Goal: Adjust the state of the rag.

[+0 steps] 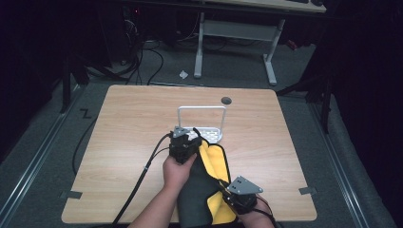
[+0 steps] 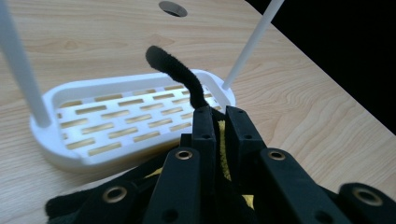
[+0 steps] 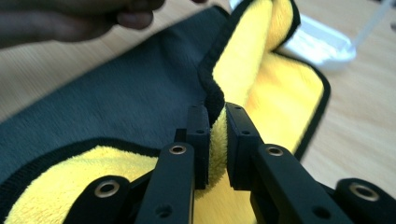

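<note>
A cloth [image 1: 196, 192], dark grey on one side and yellow on the other with a black hem, lies partly folded at the table's near edge. My left gripper [image 1: 191, 141] is shut on its far hem beside the white slotted tray [image 1: 212, 135]. In the left gripper view the jaws [image 2: 218, 116] pinch the cloth, and a black hem strip [image 2: 175, 67] curls up over the tray [image 2: 112, 86]. My right gripper [image 1: 224, 186] is shut on the near part of the cloth. Its jaws [image 3: 217, 116] clamp the hem of the yellow fold [image 3: 247, 51].
The tray carries a tall white wire hoop [image 1: 201, 108]. A round cable hole [image 1: 226, 100] sits in the wooden table [image 1: 133, 123] behind it. Beyond the table stand white desk legs [image 1: 198, 52], with cables on the floor. A bare hand [image 3: 70, 18] rests near the cloth.
</note>
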Demonstrator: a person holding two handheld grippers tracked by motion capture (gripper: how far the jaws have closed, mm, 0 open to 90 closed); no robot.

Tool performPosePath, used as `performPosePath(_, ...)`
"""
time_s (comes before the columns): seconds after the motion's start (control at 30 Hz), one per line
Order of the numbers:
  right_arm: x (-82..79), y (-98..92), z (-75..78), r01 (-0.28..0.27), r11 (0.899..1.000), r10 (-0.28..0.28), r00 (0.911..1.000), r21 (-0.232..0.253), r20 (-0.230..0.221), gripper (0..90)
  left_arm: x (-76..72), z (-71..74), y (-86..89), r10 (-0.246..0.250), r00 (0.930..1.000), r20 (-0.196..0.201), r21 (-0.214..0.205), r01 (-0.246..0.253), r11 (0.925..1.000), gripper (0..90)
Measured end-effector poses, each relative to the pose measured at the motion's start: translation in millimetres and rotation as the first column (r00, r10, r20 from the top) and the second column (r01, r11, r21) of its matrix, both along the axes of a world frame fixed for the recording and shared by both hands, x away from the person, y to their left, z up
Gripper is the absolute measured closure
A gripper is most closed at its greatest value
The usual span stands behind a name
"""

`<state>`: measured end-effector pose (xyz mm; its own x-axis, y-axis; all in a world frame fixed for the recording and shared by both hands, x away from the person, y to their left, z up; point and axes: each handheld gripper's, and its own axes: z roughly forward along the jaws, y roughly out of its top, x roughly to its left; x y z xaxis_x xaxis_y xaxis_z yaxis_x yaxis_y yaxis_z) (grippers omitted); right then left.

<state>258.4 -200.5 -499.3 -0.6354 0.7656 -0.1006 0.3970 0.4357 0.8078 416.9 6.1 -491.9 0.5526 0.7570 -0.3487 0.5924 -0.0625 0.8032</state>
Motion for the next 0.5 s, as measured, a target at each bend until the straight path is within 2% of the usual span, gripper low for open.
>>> performPosePath(0.03,-0.4,-5.8,-2.9,0.013,1.0,-0.013,0.9997,0.004,-0.022,81.9,0.7,-1.0,-2.8,-0.009,1.0,-0.001,0.005,0.009,1.0,82.1)
performPosePath(0.1,-0.5,-8.1,-4.0,0.015,1.0,-0.015,0.9995,-0.002,-0.026,81.5,1.9,-2.2,-7.8,-0.021,0.9998,0.002,0.014,0.021,0.9997,82.0)
performPosePath(0.17,-0.9,-11.3,-6.1,0.027,1.0,-0.027,0.9987,-0.006,-0.044,78.7,3.1,-2.5,-11.2,-0.046,0.9989,-0.002,-0.004,0.046,0.9989,80.8)
performPosePath(0.2,-0.8,-14.4,-8.7,0.037,0.999,-0.037,0.9977,-0.011,-0.056,71.6,4.8,-2.7,-13.8,-0.089,0.9959,-0.019,-0.023,0.089,0.9958,72.4)
performPosePath(0.23,-0.4,-16.2,-9.4,0.042,0.999,-0.042,0.9971,-0.007,-0.064,68.1,4.8,-2.1,-13.2,-0.101,0.9947,-0.019,-0.027,0.1,0.9946,66.8)
performPosePath(0.27,0.1,-18.1,-9.4,0.052,0.999,-0.051,0.9966,0.003,-0.064,66.5,4.8,-2.1,-13.2,-0.101,0.9947,-0.019,-0.027,0.1,0.9946,62.9)
performPosePath(0.4,2.1,-22.2,-6.9,0.076,0.997,-0.075,0.9955,0.02,-0.058,64.9,2.9,2.2,-1.0,-0.101,0.9949,0.007,-0.009,0.101,0.9949,57.5)
performPosePath(0.5,4.0,-24.8,-6.0,0.092,0.995,-0.091,0.9945,0.023,-0.051,64.4,4.2,2.2,13.2,-0.07,0.9973,0.022,0.051,0.069,0.9963,57.7)
